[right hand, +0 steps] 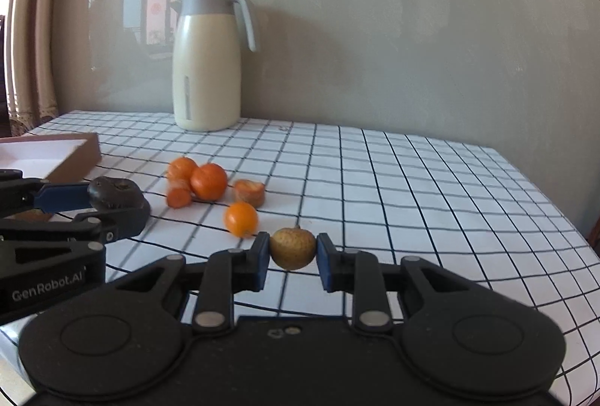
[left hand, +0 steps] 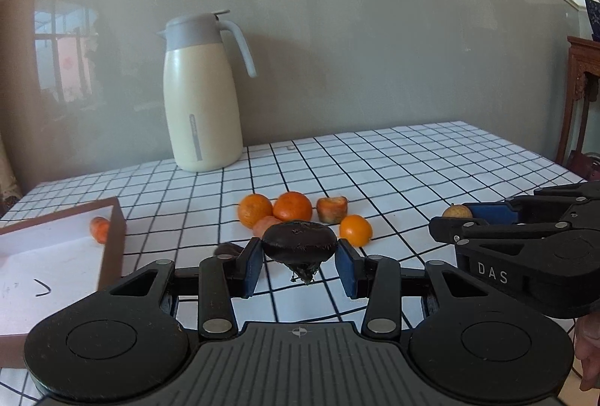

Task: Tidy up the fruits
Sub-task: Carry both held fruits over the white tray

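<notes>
Above the table:
Left gripper [left hand: 299, 261]: clamped on dark fruit [left hand: 299, 245].
Right gripper [right hand: 293, 261]: clamped on tan fruit [right hand: 293, 248].
Advice: both should be carried level to box [left hand: 112, 229].

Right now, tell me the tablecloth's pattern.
White tablecloth with a black grid of lines; clearest in the right wrist view.

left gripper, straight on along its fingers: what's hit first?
Likely the pale orange piece at the front of the fruit cluster, just beyond the dark fruit that the left gripper holds; depth is unclear.
</notes>
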